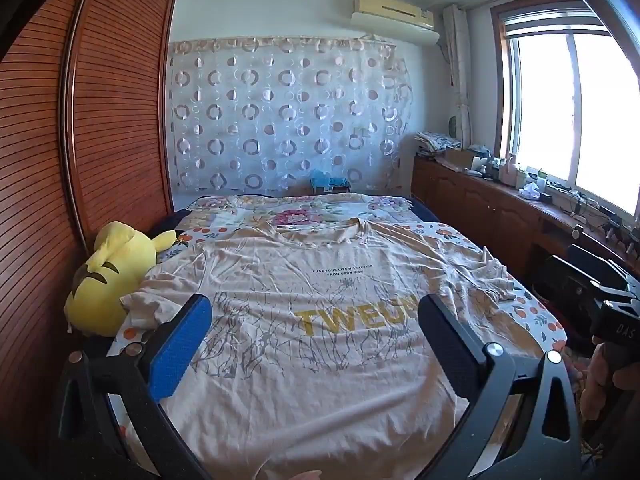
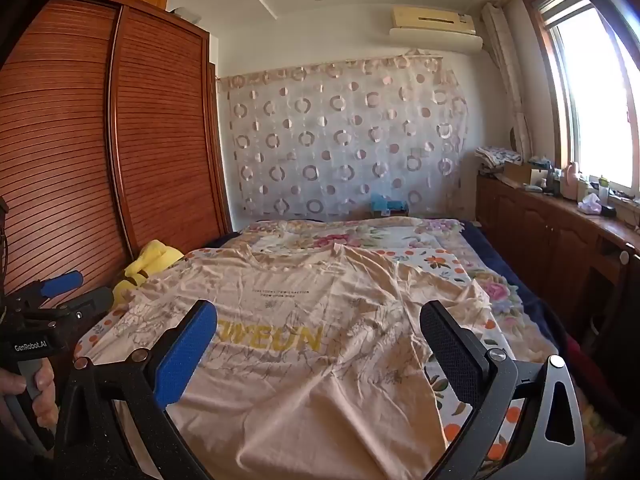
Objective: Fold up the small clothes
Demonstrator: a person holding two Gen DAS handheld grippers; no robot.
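A beige T-shirt [image 1: 320, 280] with yellow "TWEUN" print lies spread flat, front up, on the bed, collar away from me; it also shows in the right wrist view [image 2: 304, 320]. My left gripper [image 1: 314, 312] is open and empty, held above the shirt's lower half. My right gripper [image 2: 318, 320] is open and empty, above the shirt's lower right part. Each gripper shows at the edge of the other's view: the right one [image 1: 592, 280], the left one [image 2: 68, 292].
A yellow plush toy [image 1: 112, 276] lies at the bed's left edge against the wooden wardrobe [image 1: 80, 120]. The floral bedsheet [image 2: 460, 272] shows around the shirt. A cluttered wooden counter [image 1: 520, 196] runs under the window on the right.
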